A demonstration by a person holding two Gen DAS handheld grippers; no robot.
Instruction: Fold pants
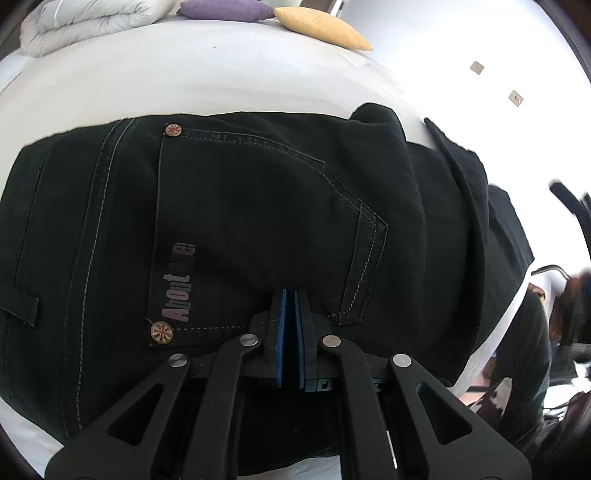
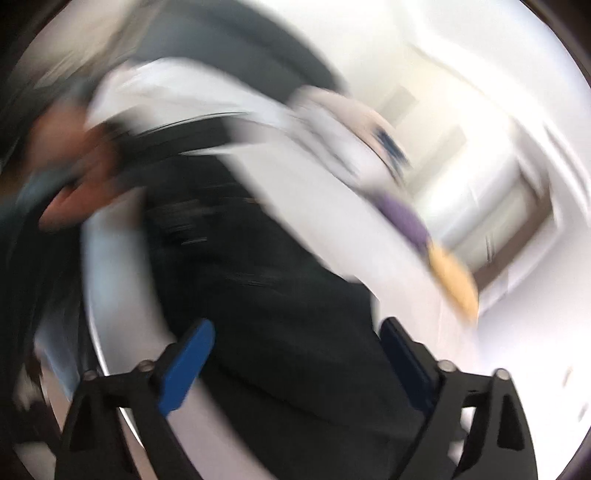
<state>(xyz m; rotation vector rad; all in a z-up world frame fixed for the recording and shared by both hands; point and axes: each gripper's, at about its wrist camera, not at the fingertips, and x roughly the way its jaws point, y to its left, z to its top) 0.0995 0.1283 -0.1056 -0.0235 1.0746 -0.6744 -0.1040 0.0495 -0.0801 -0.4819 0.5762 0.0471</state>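
Note:
Black pants (image 1: pixel 258 206) lie on a white bed (image 1: pixel 184 81), back pocket up, with "About Me" lettering and two rivets; folded layers bunch at the right. My left gripper (image 1: pixel 290 295) is shut, its blue pads together, tips resting over the pocket's lower edge; no cloth shows between the pads. The right wrist view is heavily motion-blurred: my right gripper (image 2: pixel 295 328) is open, blue pads (image 2: pixel 188 365) wide apart, above the black pants (image 2: pixel 266 302), which stretch away across the bed (image 2: pixel 314 206).
A folded white duvet (image 1: pixel 85 22), a purple cushion (image 1: pixel 225 9) and a yellow cushion (image 1: pixel 321 26) lie at the bed's far end. The bed's edge drops off at the right, with dark furniture (image 1: pixel 576 332) beyond. A hand (image 2: pixel 81 173) shows blurred at left.

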